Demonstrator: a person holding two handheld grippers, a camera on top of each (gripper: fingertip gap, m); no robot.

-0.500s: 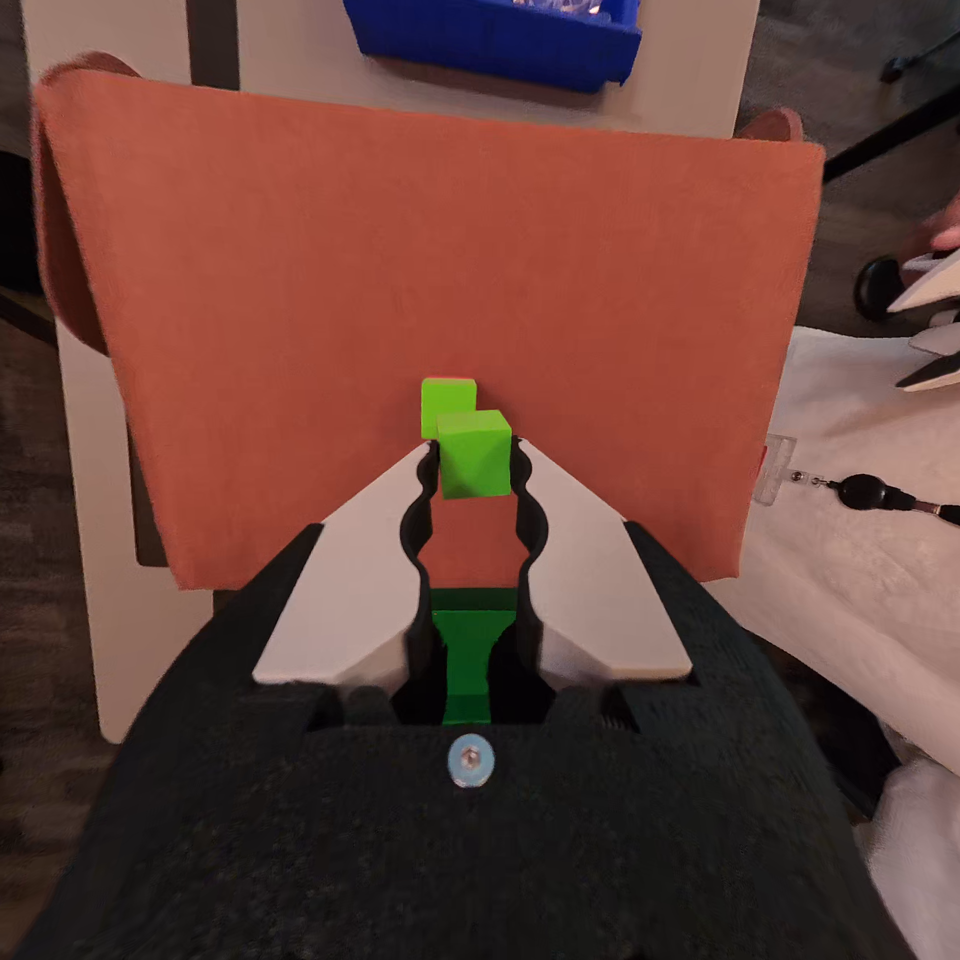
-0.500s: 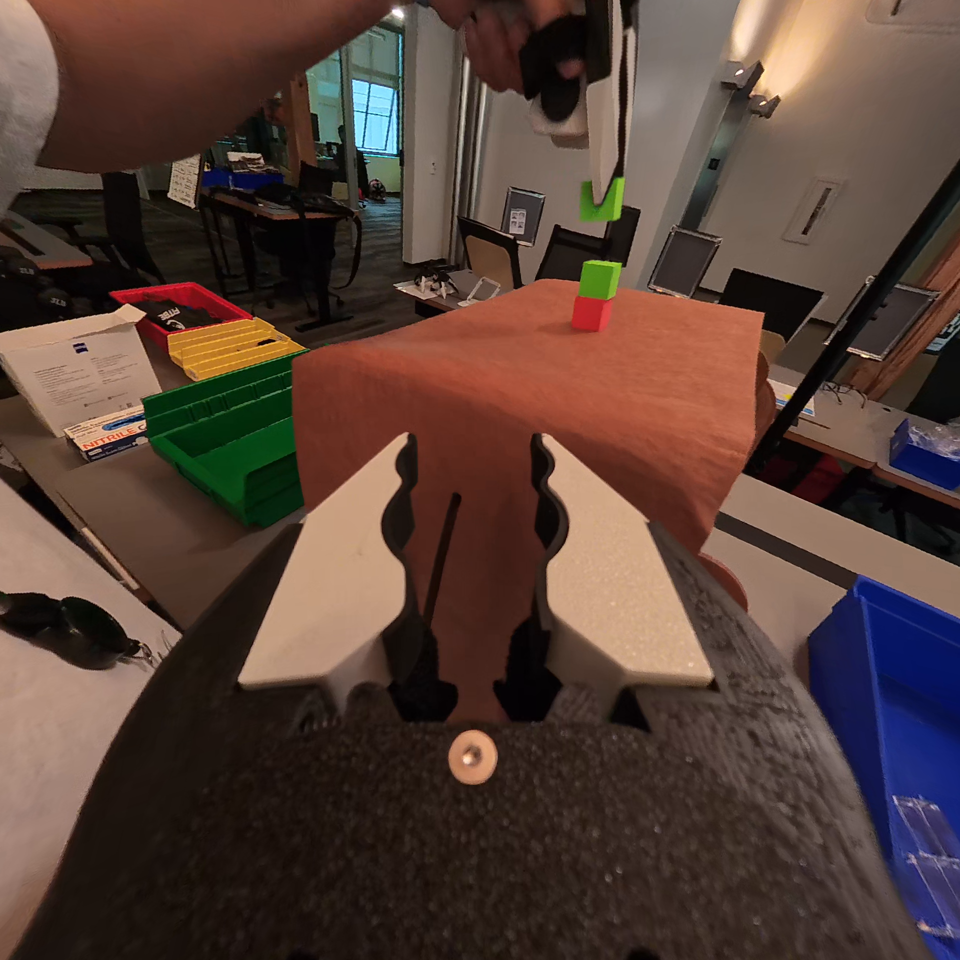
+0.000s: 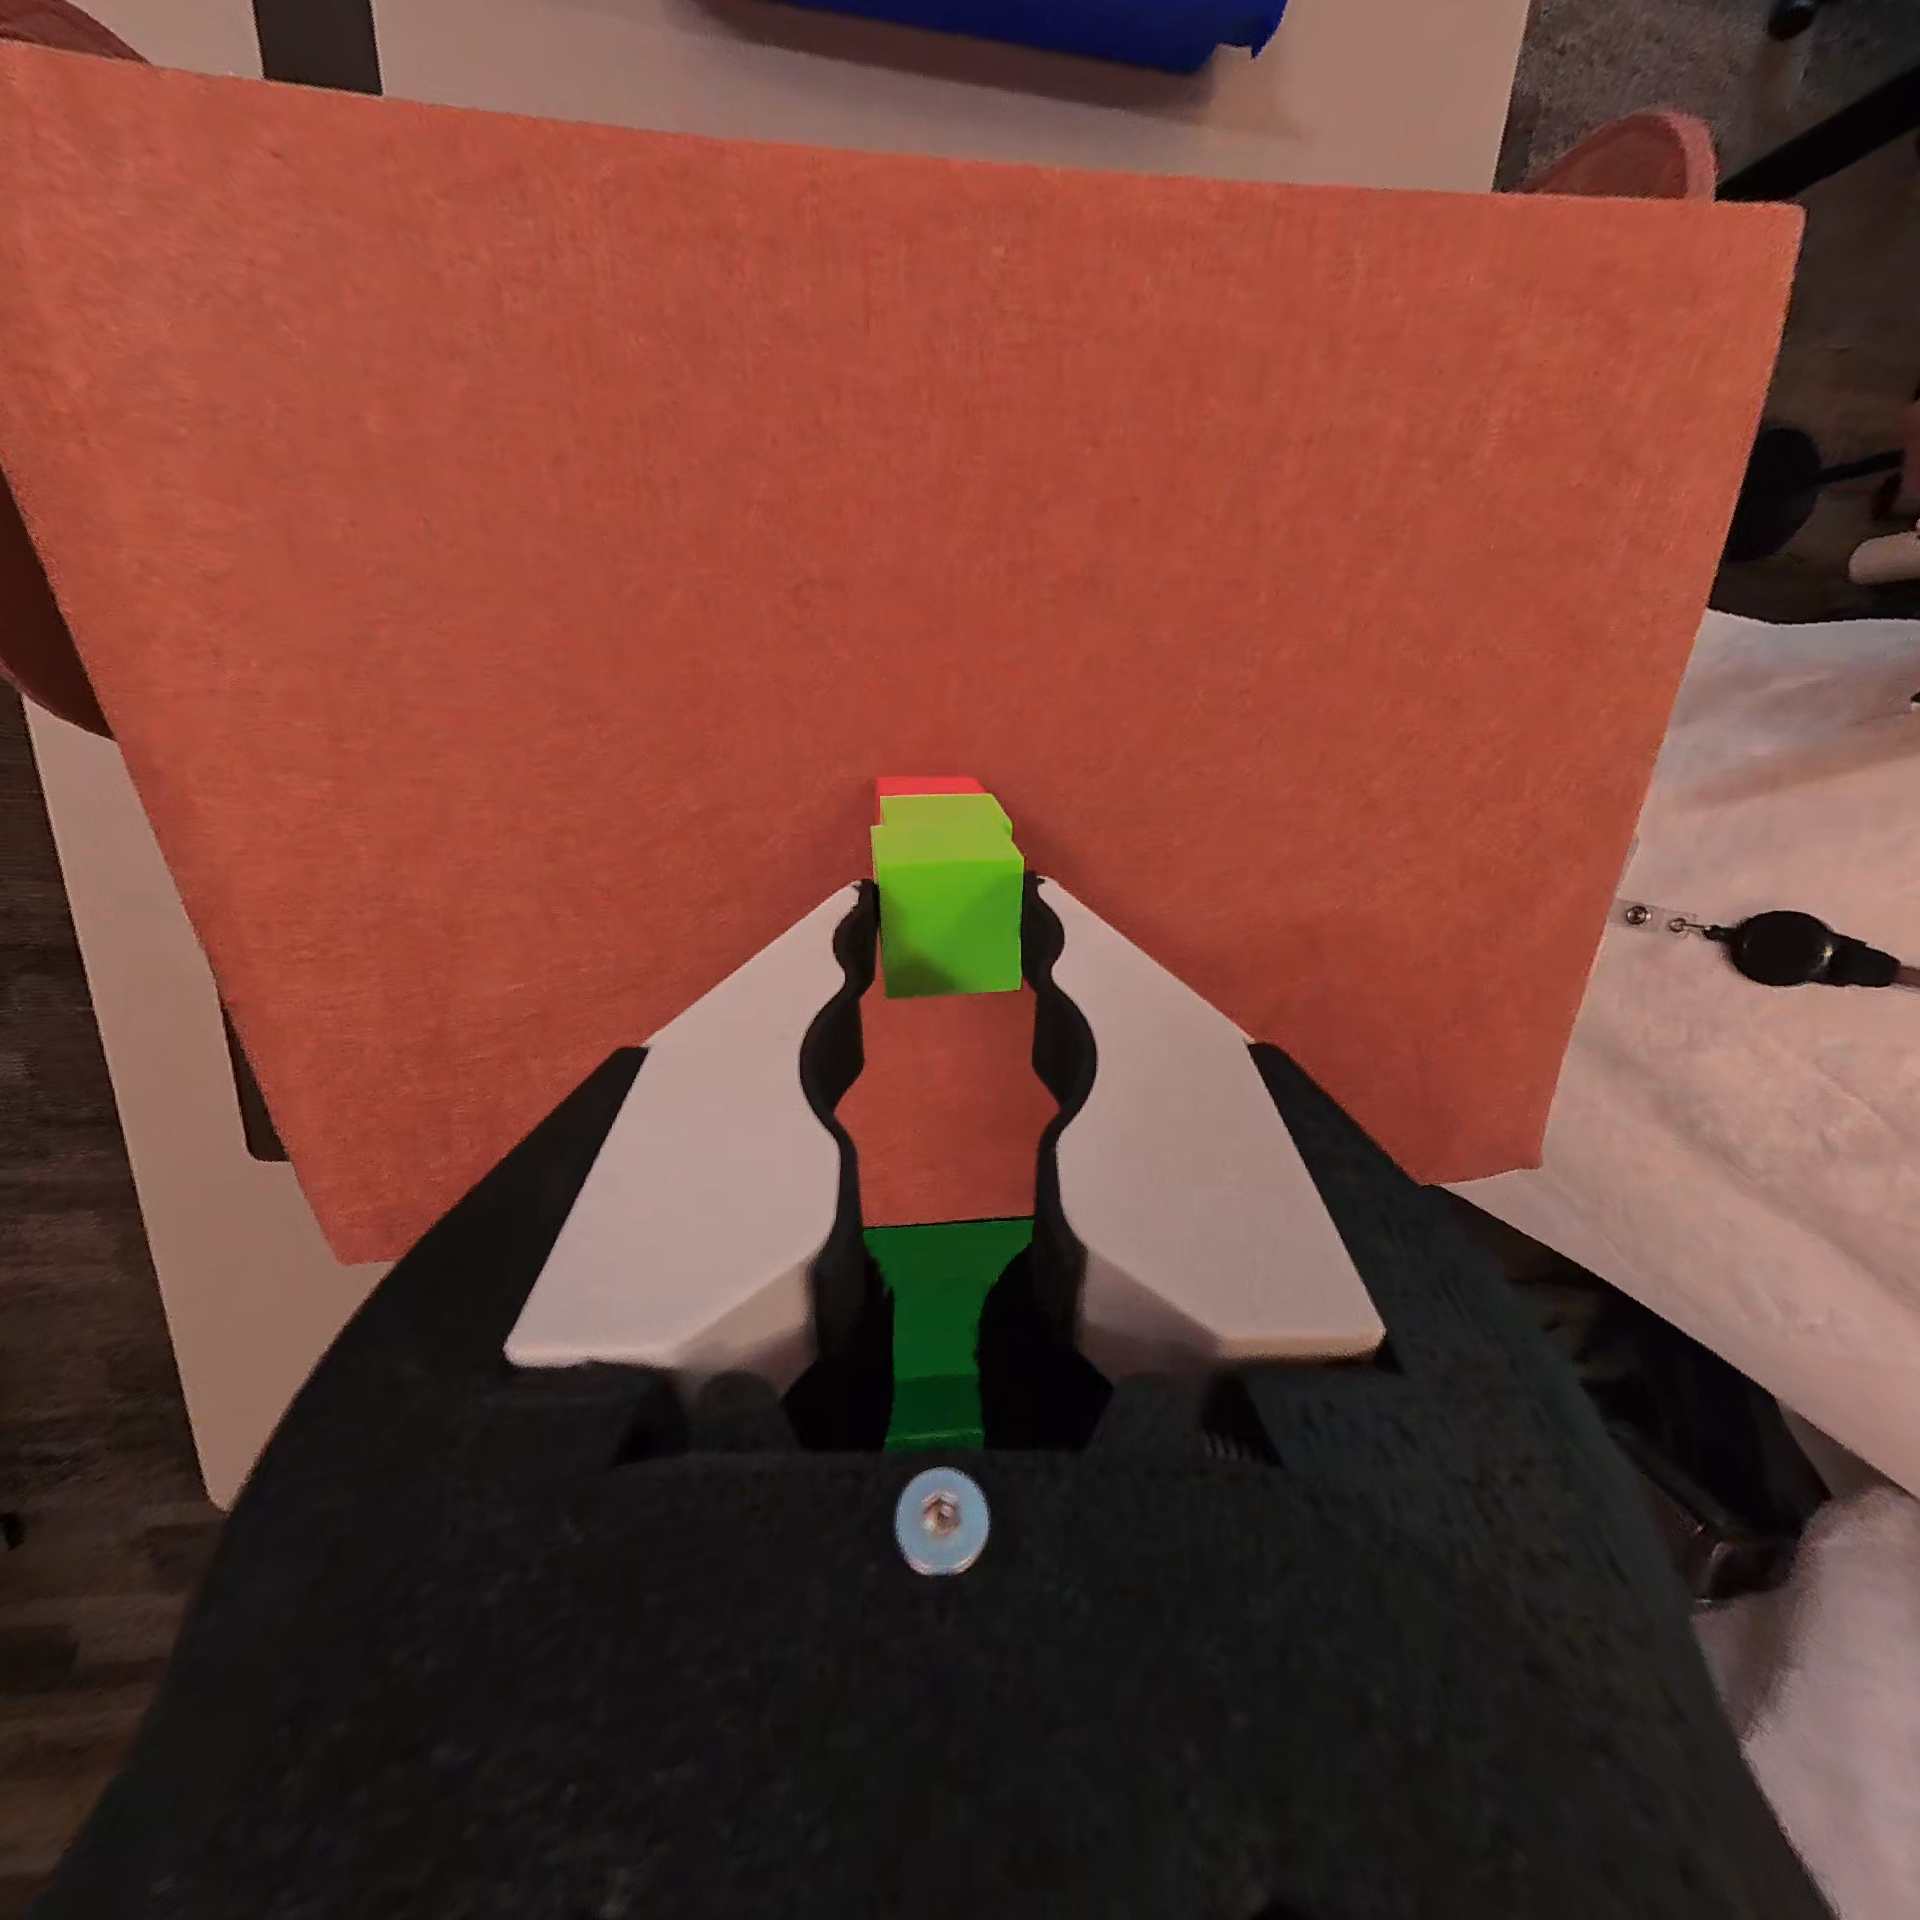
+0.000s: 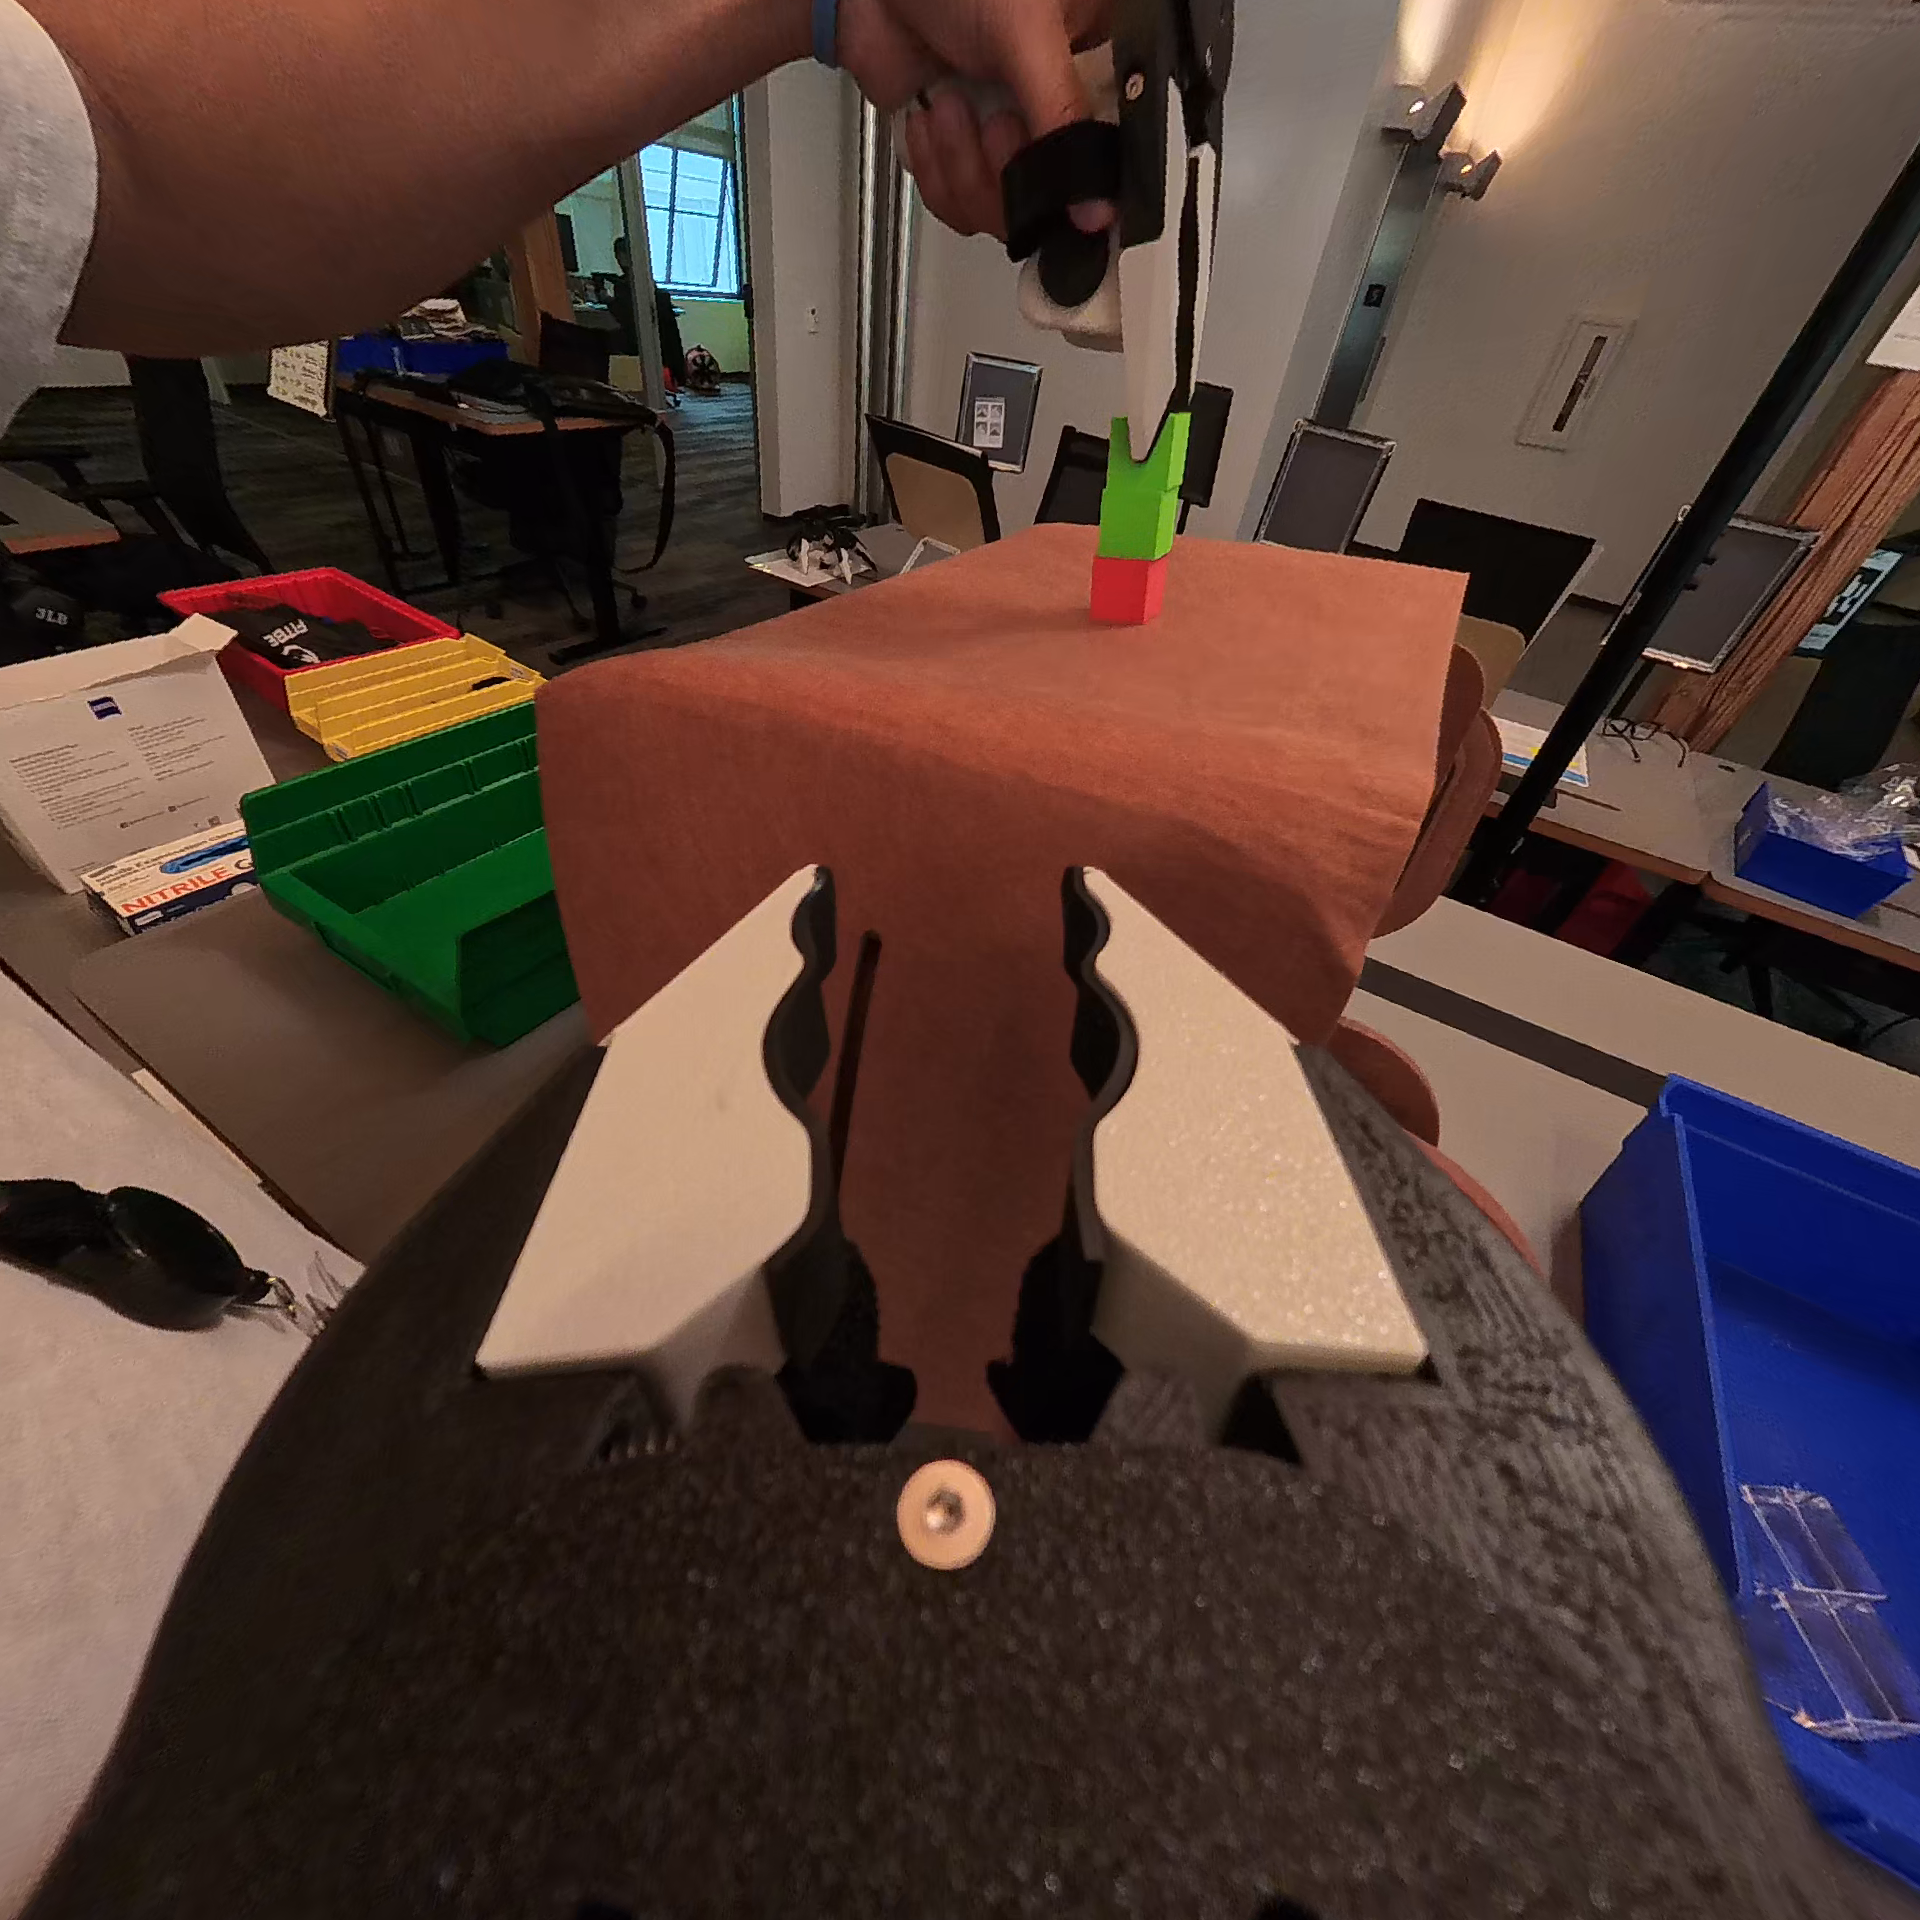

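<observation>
Left fingers (image 3: 871, 935) pinch a green cube (image 3: 949, 920) atop another green cube (image 4: 1137, 530) on a red cube (image 4: 1126, 588); right fingers (image 4: 727, 1091) spread, holding nothing.

A green bin (image 4: 416, 914) sits left of the rust cloth (image 4: 997, 748) — yellow tray (image 4: 405, 694), red tray (image 4: 301, 623) behind; blue bin (image 4: 1766, 1351) right.

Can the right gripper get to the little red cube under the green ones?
Probably not yet: the right gripper sits low, away from the small red cube, and the left gripper holds a bright green cube above it.
</observation>
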